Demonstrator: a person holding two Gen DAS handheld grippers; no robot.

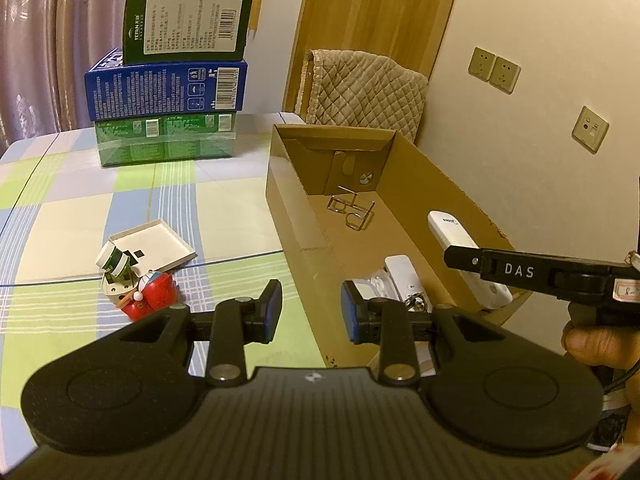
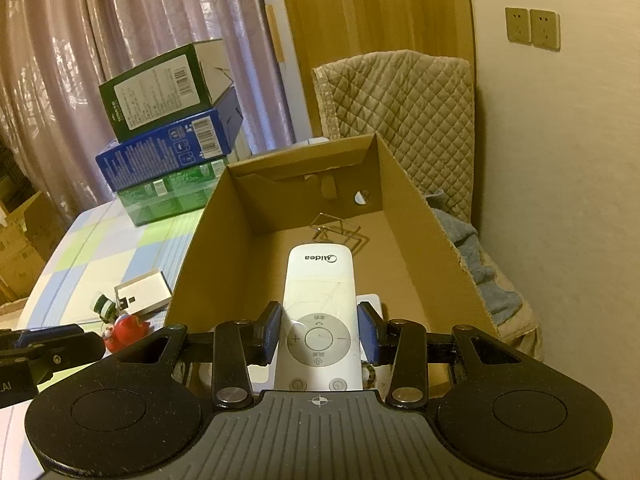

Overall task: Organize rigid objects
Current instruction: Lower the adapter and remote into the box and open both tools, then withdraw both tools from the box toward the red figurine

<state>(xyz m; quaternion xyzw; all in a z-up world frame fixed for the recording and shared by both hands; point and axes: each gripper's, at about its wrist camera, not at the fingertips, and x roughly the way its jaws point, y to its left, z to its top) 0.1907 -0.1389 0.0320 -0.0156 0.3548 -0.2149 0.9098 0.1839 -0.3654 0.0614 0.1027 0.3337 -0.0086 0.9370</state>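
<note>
My right gripper (image 2: 320,330) is shut on a white Midea remote (image 2: 320,300) and holds it over the open cardboard box (image 2: 208,240). From the left wrist view the remote (image 1: 468,256) hangs over the box's right side (image 1: 460,196). A wire puzzle (image 1: 352,210) and another white remote (image 1: 402,276) lie in the box. My left gripper (image 1: 310,306) is open and empty above the box's near left wall. A red toy (image 1: 150,292), a green-and-white figure (image 1: 116,268) and a white tray (image 1: 154,246) lie on the checked tablecloth to the left.
Three stacked boxes, green (image 1: 164,140), blue (image 1: 166,86) and dark green (image 1: 188,26), stand at the table's back. A quilted chair back (image 1: 364,88) stands behind the cardboard box. The wall with sockets (image 1: 494,70) is on the right.
</note>
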